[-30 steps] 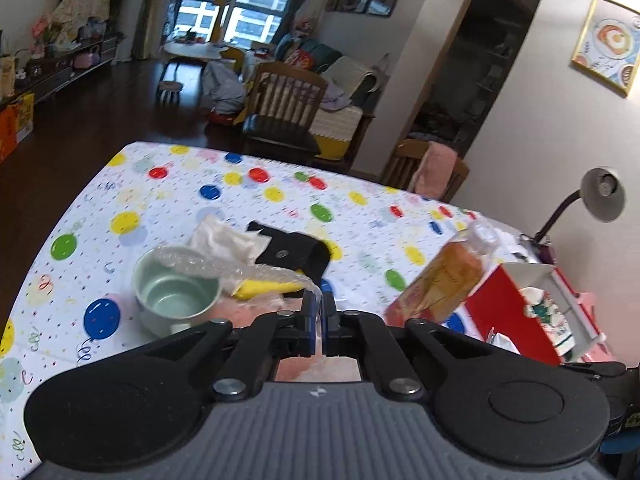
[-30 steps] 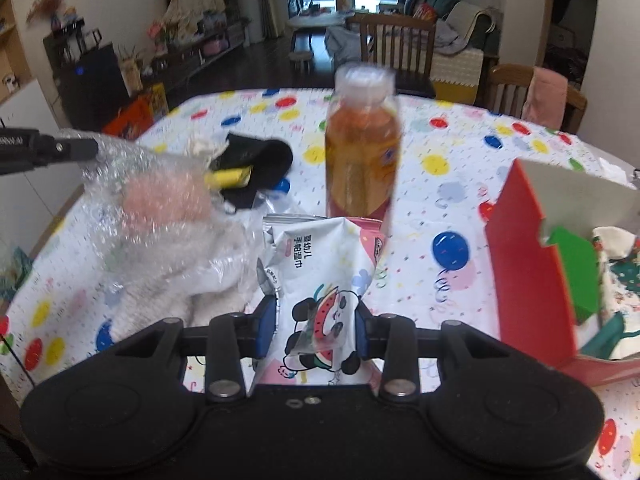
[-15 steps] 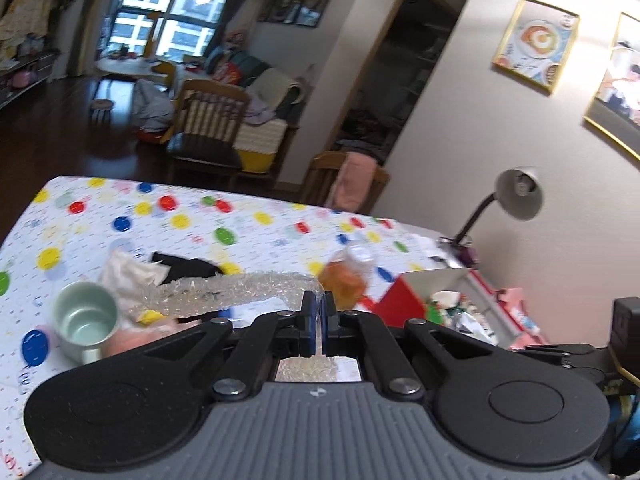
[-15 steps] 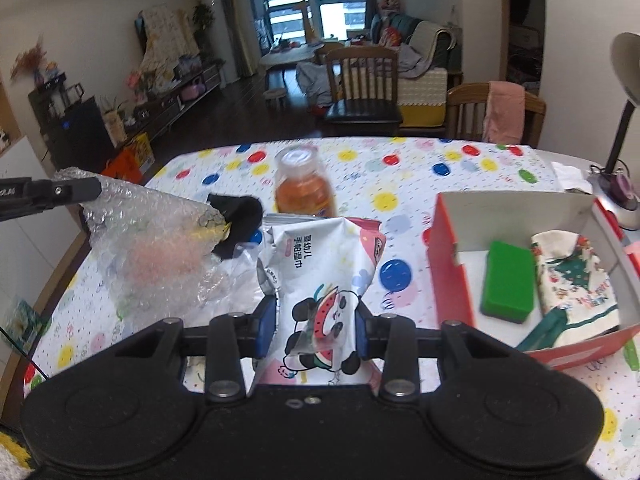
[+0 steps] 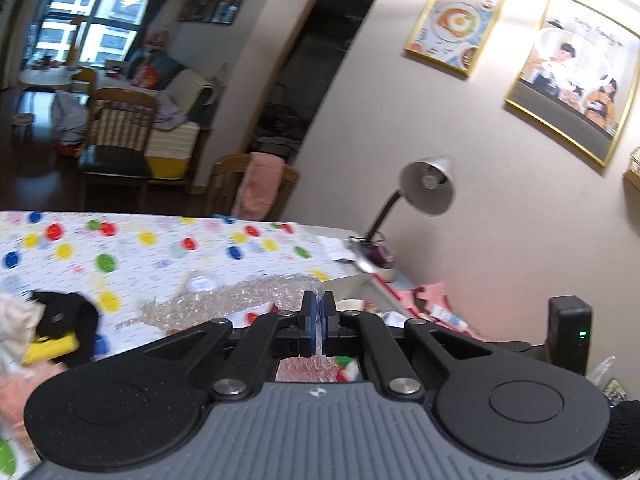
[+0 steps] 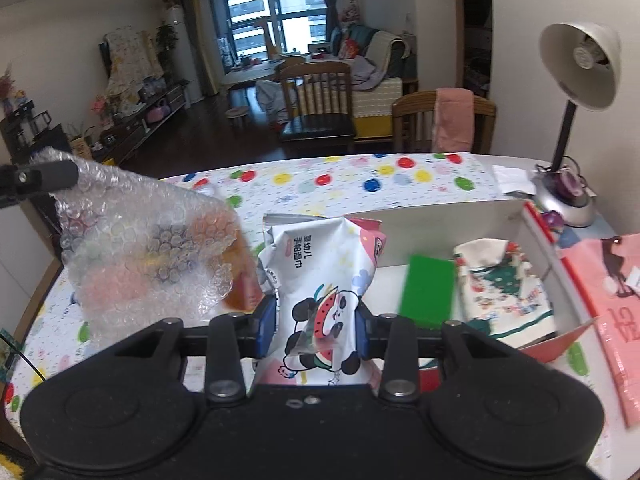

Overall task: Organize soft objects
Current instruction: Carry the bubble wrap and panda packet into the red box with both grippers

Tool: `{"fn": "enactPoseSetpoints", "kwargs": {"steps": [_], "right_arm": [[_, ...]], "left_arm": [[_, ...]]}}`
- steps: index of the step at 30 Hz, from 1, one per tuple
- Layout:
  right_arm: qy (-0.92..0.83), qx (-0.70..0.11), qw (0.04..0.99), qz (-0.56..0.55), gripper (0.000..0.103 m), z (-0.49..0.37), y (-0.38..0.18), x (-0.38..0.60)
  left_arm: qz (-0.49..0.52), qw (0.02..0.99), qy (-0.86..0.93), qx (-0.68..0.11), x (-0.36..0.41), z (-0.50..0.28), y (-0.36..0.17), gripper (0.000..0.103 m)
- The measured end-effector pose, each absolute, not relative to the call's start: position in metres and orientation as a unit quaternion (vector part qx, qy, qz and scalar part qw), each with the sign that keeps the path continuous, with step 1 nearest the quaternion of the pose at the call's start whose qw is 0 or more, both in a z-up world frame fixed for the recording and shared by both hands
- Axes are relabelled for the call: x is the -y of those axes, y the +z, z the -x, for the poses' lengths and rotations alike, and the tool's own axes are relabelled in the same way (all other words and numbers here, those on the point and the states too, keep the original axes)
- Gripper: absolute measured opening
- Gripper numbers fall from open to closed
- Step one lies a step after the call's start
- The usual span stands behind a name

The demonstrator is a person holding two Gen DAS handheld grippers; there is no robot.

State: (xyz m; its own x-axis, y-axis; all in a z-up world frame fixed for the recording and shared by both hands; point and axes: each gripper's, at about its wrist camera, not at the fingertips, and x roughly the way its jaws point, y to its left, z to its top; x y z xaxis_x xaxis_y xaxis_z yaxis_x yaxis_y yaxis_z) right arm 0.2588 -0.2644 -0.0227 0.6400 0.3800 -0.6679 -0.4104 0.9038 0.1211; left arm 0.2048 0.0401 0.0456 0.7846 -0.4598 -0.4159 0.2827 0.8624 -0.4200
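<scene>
My left gripper (image 5: 318, 312) is shut on a sheet of clear bubble wrap (image 5: 224, 302) and holds it in the air above the table; the sheet also shows hanging at the left of the right wrist view (image 6: 148, 248). My right gripper (image 6: 316, 324) is shut on a white wipes pack with a panda and watermelon print (image 6: 324, 280), held just in front of the red-and-white box (image 6: 440, 220). Inside the box lie a green sponge (image 6: 428, 288) and a printed cloth (image 6: 504, 284).
A black pouch with a yellow item (image 5: 64, 324) and pale cloths lie at the table's left. An orange drink bottle (image 6: 240, 280) stands behind the bubble wrap. A desk lamp (image 6: 572, 120) stands at the far right corner. A pink bag (image 6: 612, 308) lies right of the box.
Both grippers have moved right toward the box, carrying the bubble wrap and the wipes pack. The box now sits directly ahead of the right gripper; the green cup has left the left view.
</scene>
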Motion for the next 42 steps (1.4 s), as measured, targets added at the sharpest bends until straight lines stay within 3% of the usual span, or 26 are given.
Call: {"fn": "enactPoseSetpoints", "kwargs": {"steps": [18,42], "right_arm": [[0.165,-0.386,0.907,0.025,0.037,-0.329,-0.033,0.368],[0.155,-0.436,0.885,0.051,0.038,-0.398,-0.086,0.401]], "left_arm": [[0.133,0.909,-0.259,-0.297,0.100,-0.298,0.038,0.002],[0.120,0.884,-0.251,-0.376,0.186,-0.389,-0.064,0.002]]}}
